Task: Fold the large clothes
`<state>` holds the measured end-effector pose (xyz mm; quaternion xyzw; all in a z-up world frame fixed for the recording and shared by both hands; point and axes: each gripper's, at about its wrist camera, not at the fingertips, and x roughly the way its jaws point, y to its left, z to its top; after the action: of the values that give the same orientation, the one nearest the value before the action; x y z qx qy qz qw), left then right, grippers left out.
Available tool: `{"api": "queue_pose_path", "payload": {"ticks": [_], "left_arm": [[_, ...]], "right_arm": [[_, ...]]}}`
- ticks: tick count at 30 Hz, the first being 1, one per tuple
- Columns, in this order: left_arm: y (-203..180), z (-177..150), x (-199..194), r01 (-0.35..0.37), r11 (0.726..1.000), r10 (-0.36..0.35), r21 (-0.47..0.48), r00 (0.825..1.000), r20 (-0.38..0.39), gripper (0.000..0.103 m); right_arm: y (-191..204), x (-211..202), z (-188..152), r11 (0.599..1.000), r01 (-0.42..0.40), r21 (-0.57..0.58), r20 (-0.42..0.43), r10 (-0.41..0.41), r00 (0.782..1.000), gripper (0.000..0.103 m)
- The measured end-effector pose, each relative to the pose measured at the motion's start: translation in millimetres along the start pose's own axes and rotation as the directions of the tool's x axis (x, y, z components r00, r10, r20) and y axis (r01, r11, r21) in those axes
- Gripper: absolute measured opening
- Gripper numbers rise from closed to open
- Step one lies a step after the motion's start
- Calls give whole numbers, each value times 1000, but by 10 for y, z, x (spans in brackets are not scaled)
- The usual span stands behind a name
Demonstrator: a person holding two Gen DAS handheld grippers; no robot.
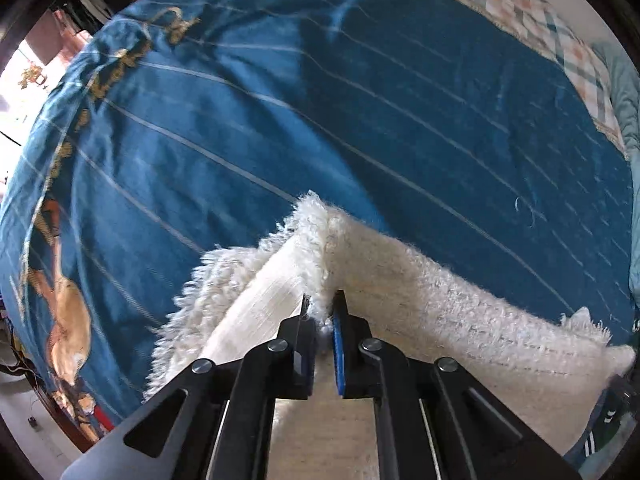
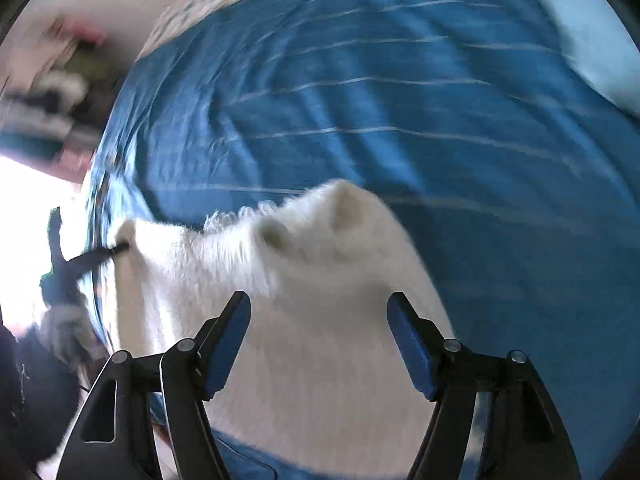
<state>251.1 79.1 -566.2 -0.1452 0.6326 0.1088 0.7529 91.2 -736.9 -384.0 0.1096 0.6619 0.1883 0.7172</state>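
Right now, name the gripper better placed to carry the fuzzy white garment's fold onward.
Left. The left gripper is shut on the fuzzy white garment, while the right gripper hangs open above it, gripping nothing.

Fluffy white garment (image 1: 400, 280); smooth blue cloth bedsheet (image 1: 360, 100).

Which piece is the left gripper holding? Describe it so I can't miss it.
On the blue striped bedspread, look near the front edge. The white fluffy garment lies there, pinched by the left gripper; it's the only shaggy white thing on the bed.
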Motion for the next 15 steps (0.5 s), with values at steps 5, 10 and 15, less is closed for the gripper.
{"api": "queue_pose_path", "payload": {"ticks": [5, 10, 15], "left_arm": [[195, -63, -93, 3, 999, -4, -44, 1000, -4, 4], [391, -143, -98, 3, 996, -4, -88, 1000, -10, 4], [443, -170, 116, 1, 994, -10, -113, 997, -76, 5]], "right_arm": [[229, 301, 252, 986, -5, -166, -57, -5, 998, 19], [318, 0, 355, 994, -82, -71, 54, 86, 995, 10], [256, 65, 559, 994, -83, 69, 144, 73, 987, 5]]}}
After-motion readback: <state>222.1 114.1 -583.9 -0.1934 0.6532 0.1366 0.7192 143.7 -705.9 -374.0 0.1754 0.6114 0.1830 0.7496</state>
